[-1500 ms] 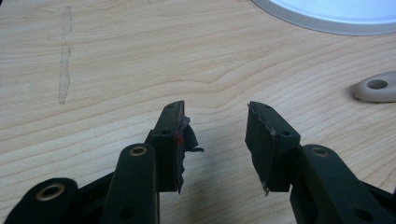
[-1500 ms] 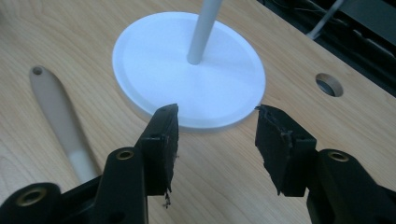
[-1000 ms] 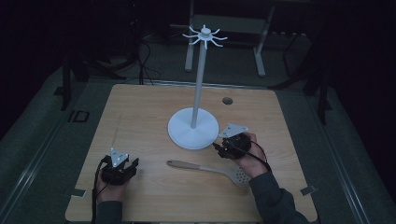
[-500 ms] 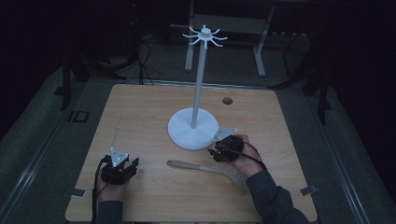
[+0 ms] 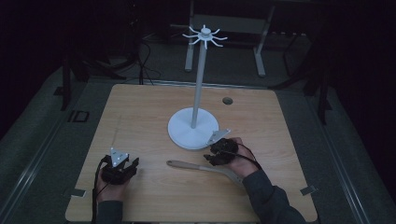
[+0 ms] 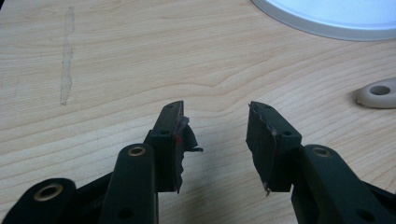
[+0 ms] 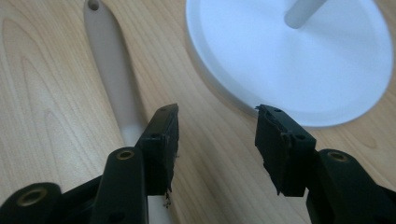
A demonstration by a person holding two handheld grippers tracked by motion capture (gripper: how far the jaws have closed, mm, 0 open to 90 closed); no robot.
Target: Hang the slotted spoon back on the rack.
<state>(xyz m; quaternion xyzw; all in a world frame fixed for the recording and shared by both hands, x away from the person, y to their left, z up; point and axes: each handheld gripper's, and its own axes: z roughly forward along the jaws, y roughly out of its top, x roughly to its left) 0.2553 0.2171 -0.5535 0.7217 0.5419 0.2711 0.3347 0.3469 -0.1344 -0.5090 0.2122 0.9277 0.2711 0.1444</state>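
The pale spatula lies flat on the wooden surface, its handle pointing toward the left side and its broad end toward the person's right forearm. That broad end is hidden under the right hand in the high view, so its shape cannot be made out there. In the right gripper view the handle runs up from the bottom edge, with its hanging hole at the far tip; its lower stretch passes behind the left-hand jaw of that view and is cut off by the frame. In the left gripper view, the holed handle tip shows at the right edge; the rest is out of frame.

The right tool sits just over the spatula near where handle meets head, jaws spread apart and released, gripping nothing; wood grain shows in the gap. Whether one jaw touches the handle cannot be told.

The left tool rests near the front left of the surface, well apart from the spatula, also released with a clear gap between its torn pads.

Just beyond the right tool stands the white stand, its round base near the spatula, its post rising to a crown of hooks. The room beyond the surface is dark and hard to read.
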